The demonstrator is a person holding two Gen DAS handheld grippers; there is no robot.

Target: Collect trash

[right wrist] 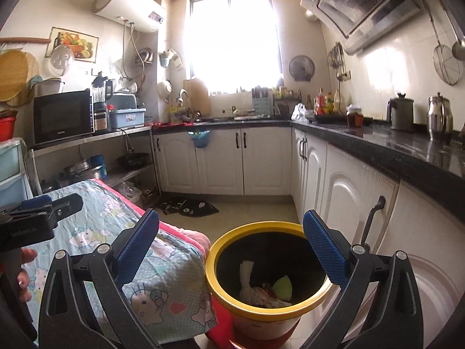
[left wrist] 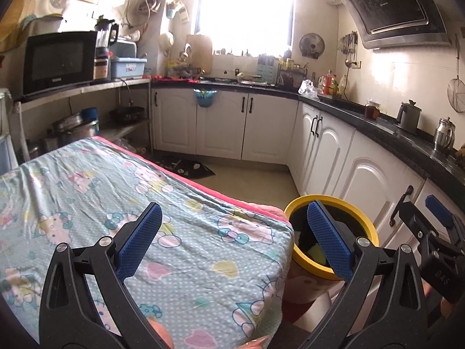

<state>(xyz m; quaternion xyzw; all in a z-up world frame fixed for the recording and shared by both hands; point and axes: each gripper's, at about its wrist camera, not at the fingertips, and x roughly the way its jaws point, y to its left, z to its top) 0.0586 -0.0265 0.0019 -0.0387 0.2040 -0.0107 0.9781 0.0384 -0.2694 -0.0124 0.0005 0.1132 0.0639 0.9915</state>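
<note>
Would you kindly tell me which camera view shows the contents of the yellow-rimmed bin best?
The right wrist view: it looks down into the bin, showing white and pale green scraps. In the left wrist view, the gripper's right finger covers much of the opening; only a pale green bit shows.

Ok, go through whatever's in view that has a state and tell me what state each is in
Left tongs: open, empty.
Right tongs: open, empty, above the bin.
Yellow-rimmed bin: no lid, trash inside.
Table: covered by a cartoon-print cloth.
Cabinet doors: closed.
Microwave: door closed.
</note>
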